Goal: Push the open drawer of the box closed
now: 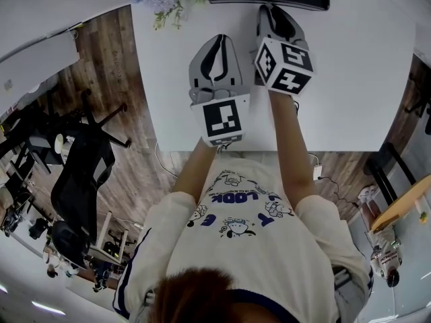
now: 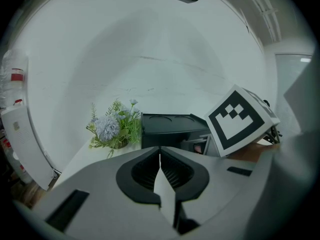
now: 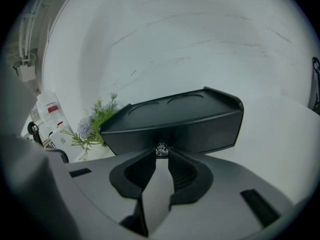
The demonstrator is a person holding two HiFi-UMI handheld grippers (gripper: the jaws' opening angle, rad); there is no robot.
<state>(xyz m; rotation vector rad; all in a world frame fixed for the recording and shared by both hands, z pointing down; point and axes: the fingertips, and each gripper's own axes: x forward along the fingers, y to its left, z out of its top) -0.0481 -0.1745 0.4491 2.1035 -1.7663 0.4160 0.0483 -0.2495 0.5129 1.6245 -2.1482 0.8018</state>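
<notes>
Right gripper view, right gripper (image 3: 161, 154) clenched on knob (image 3: 161, 149) — box (image 3: 200, 119) lower front hidden, left gripper (image 2: 160, 153) closed, empty

Soft, even light — heavy fisheye edges

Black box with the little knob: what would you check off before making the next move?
1. Right hand-held gripper on the knob: ok, its tips sit either side of the small clear knob.
2. Drawer fully shut: cannot tell; no view shows the seam along the black box.
3. Left hand-held gripper out of the way: ok, jaws together, empty, short of the box.
4. Flowers away from the drawer front: ok, they stand beside the box.
5. Box flat on the white table: ok.
</notes>
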